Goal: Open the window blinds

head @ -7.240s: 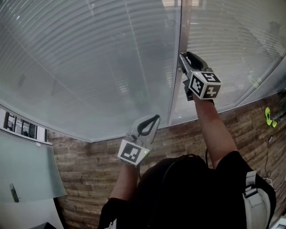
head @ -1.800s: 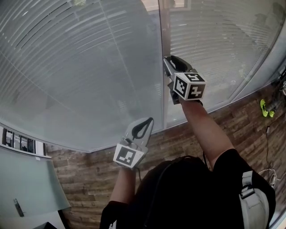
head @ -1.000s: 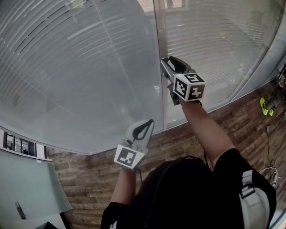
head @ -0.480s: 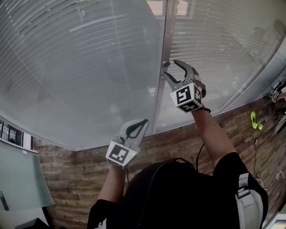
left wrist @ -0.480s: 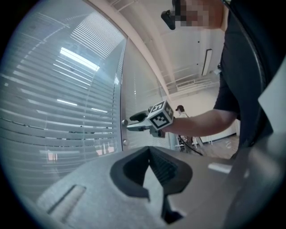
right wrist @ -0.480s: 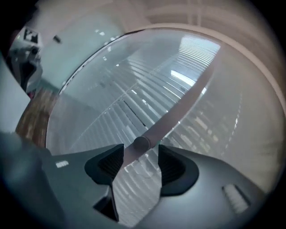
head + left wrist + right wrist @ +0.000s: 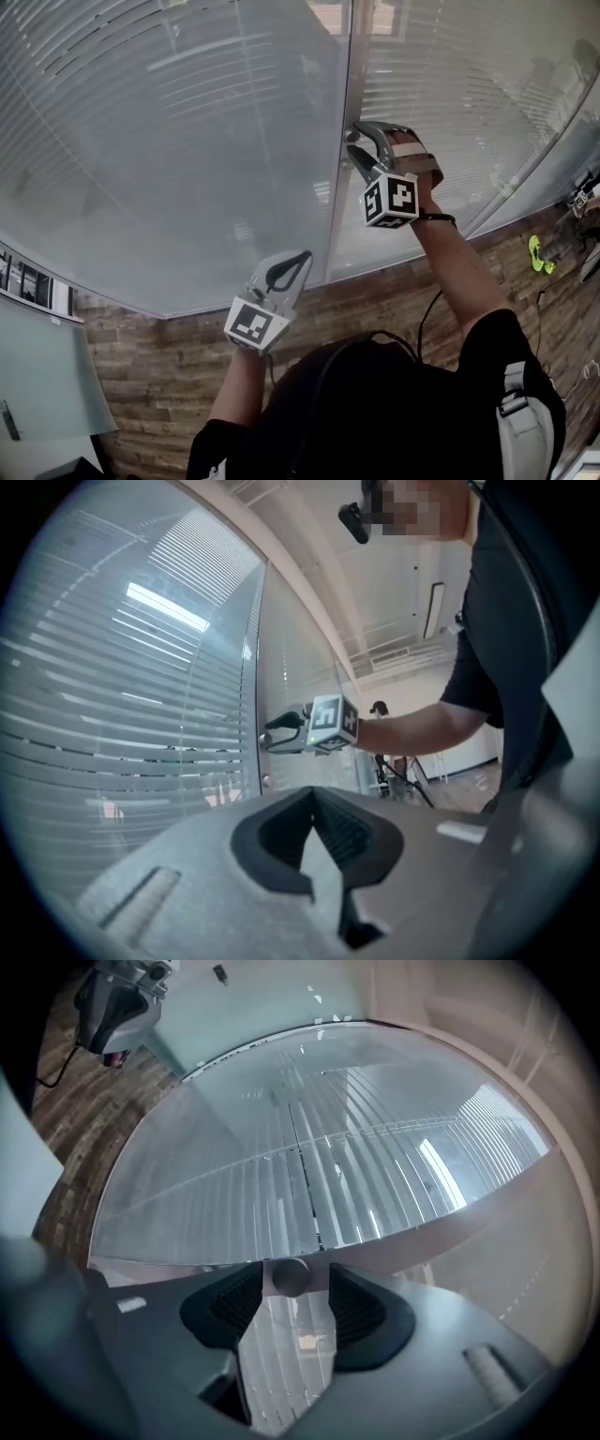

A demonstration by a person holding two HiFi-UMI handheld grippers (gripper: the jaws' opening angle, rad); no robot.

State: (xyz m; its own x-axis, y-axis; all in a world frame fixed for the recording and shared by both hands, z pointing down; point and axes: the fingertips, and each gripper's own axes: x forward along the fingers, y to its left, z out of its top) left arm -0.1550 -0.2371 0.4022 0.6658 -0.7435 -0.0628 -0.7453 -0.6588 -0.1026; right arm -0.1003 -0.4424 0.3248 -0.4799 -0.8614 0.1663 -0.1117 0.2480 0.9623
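Glass panes (image 7: 141,187) stand in front of me, with the white horizontal slat blinds (image 7: 197,112) closed inside them. Between two panes runs the pale upright frame post (image 7: 337,202), and on its face sits the small round grey knob (image 7: 289,1277) which, I think, tilts the slats.

My right gripper (image 7: 352,141) is at this post, and its jaws have just been opening wide and then closing in a little. The knob is between the tips. The left tip is right beside the knob and the right tip stands a little apart, so nothing is gripped yet. My left gripper (image 7: 302,258) hangs lower and well away from the post, with its jaws together and nothing in them.

Several things could go wrong. The knob is only at the very tips and not centred, so a closing jaw may push it sideways or slide off the round surface. With such a shallow hold, a turn could slip and the slats would not move. The tips are also near the glass and might knock it if I lean in.

From my head the knob is almost hidden behind the jaws. I cannot tell whether the left tip already touches it, nor which way it must turn. How far the slats are tilted is hard to judge through the reflections.
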